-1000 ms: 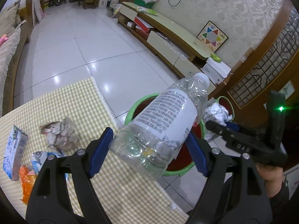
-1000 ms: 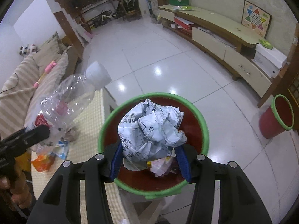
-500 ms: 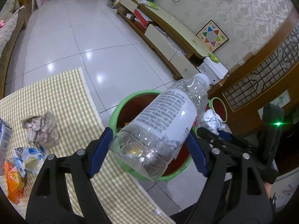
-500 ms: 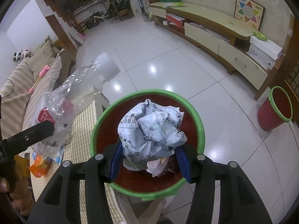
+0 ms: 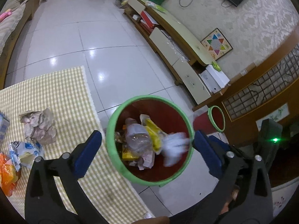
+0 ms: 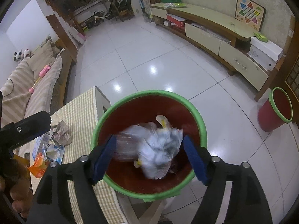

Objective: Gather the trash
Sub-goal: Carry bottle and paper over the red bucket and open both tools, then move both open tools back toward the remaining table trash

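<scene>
Both grippers' jaws are opening, nothing held: left gripper (image 5: 146, 146), right gripper (image 6: 149, 155). The bottle (image 5: 137, 140) lies in the bin (image 5: 112, 149); the paper ball (image 6: 158, 149) blurs above it. Only the left view shows the bottle clearly.

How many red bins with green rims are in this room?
2. The big bin stands at the corner of the checked table, under both grippers, with trash inside. The small bin stands on the floor by the wooden screen. Others may be out of view.
</scene>
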`<state>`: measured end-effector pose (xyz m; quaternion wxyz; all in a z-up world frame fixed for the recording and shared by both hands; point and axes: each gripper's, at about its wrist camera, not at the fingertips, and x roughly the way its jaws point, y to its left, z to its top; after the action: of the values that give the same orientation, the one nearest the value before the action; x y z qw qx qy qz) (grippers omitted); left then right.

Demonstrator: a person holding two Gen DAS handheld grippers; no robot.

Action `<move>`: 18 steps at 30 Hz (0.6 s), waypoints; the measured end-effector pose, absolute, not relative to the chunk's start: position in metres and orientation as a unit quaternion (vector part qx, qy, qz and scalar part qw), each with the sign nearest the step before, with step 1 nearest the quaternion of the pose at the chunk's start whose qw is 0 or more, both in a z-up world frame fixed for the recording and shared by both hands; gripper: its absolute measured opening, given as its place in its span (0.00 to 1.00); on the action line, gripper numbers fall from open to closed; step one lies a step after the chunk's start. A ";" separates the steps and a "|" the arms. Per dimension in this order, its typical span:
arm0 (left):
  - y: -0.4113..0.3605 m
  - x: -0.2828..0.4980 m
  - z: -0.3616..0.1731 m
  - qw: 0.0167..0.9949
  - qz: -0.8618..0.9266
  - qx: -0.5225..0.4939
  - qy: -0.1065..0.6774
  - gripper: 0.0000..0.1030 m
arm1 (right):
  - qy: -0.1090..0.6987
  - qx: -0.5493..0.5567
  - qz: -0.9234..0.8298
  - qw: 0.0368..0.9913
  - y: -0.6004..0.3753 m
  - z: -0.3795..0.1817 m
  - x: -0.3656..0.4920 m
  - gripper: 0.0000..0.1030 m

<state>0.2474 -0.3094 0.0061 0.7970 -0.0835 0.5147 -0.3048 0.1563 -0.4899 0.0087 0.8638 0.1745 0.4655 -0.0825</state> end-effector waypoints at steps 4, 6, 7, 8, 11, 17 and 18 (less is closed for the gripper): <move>-0.295 0.250 0.011 0.802 -0.293 -0.092 0.513 0.94 | 0.460 0.173 -0.086 0.867 -0.491 0.010 0.157 0.86; -0.287 0.249 0.013 0.804 -0.289 -0.092 0.511 0.94 | 0.461 0.172 -0.086 0.866 -0.489 0.009 0.159 0.87; -0.283 0.248 0.014 0.806 -0.287 -0.091 0.510 0.94 | 0.462 0.171 -0.084 0.866 -0.488 0.009 0.160 0.87; -0.279 0.246 0.014 0.808 -0.284 -0.088 0.508 0.94 | 0.461 0.170 -0.082 0.867 -0.486 0.010 0.161 0.87; -0.266 0.240 0.018 0.814 -0.278 -0.083 0.503 0.94 | 0.462 0.160 -0.073 0.869 -0.475 0.011 0.165 0.87; -0.234 0.232 0.026 0.827 -0.265 -0.071 0.491 0.94 | 0.464 0.137 -0.054 0.873 -0.450 0.013 0.170 0.87; -0.224 0.230 0.028 0.830 -0.261 -0.068 0.488 0.94 | 0.465 0.133 -0.051 0.874 -0.446 0.012 0.170 0.87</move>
<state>0.2297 -0.2238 0.0277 0.8300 -0.0677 0.4882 -0.2611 0.1702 -0.4462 0.0120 0.8738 0.1331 0.4648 -0.0513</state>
